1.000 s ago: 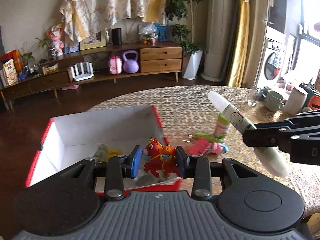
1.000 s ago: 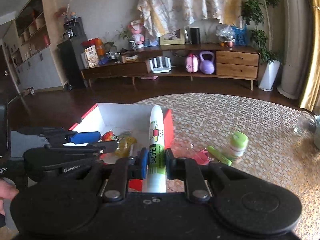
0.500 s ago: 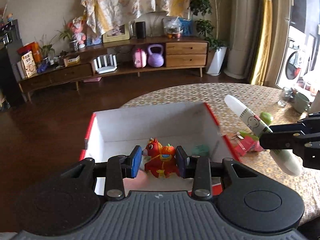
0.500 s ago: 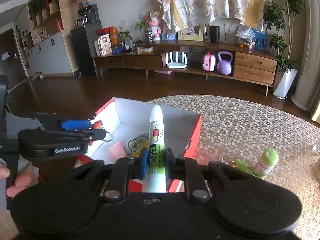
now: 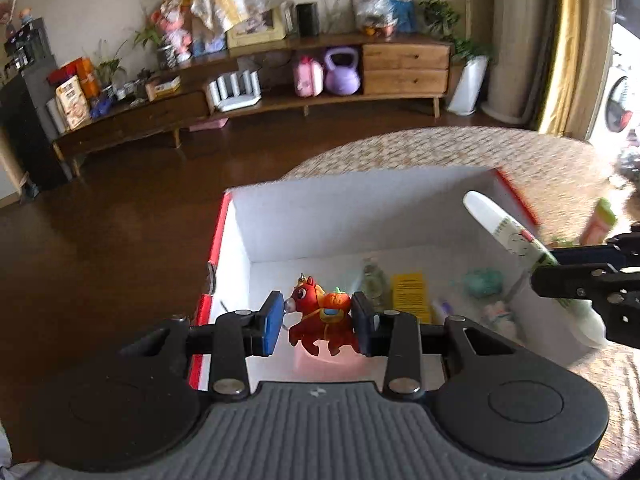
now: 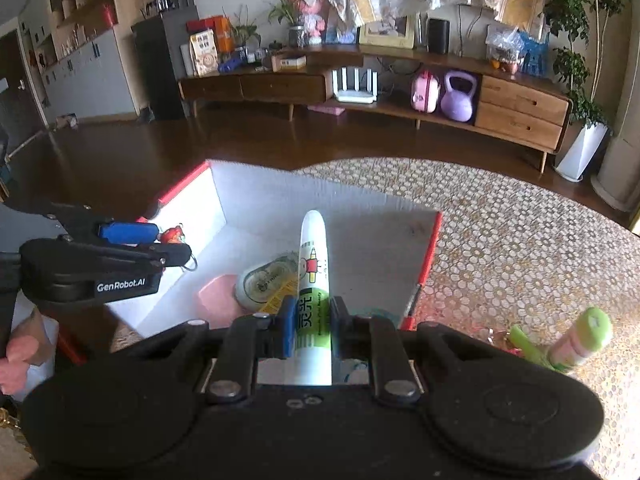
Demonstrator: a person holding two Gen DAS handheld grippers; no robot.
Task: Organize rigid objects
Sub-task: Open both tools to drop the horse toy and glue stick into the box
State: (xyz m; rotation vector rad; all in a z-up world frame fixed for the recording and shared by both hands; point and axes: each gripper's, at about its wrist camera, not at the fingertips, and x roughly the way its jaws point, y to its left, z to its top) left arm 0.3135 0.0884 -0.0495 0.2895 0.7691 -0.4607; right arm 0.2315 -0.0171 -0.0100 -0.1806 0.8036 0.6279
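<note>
The left gripper (image 5: 316, 322) is clamping a small red horse figure (image 5: 320, 320) between its blue pads, holding it above the near left part of the open box (image 5: 320, 224). The right gripper (image 6: 310, 334) is pinching a white-and-green glue tube (image 6: 314, 280) around its green band, and the tube's white tip is pointing out over the box's white floor.

The left wrist view is showing the box's contents toward its far wall: a yellow label (image 5: 408, 294), a clear bottle-like item (image 5: 374, 280) and a teal lump (image 5: 482, 282), all blurred. It is also catching the right gripper from the side, at the box's right edge, with the tube sticking up and leftward. The right wrist view is showing what the other is not: a pink piece (image 6: 218, 298) and an oval tape dispenser (image 6: 266, 276) lying in the box below the tube, the person's fingers (image 6: 18, 354) wrapping the left handle, and a green-capped stick (image 6: 582, 338) standing just right of the box.

The box is sitting on a round table (image 6: 520, 240) covered with a gold patterned cloth. Beyond the box, a dark wood floor (image 6: 200, 144) is stretching to a low wooden sideboard (image 6: 516, 114) carrying a purple kettlebell (image 6: 458, 98).
</note>
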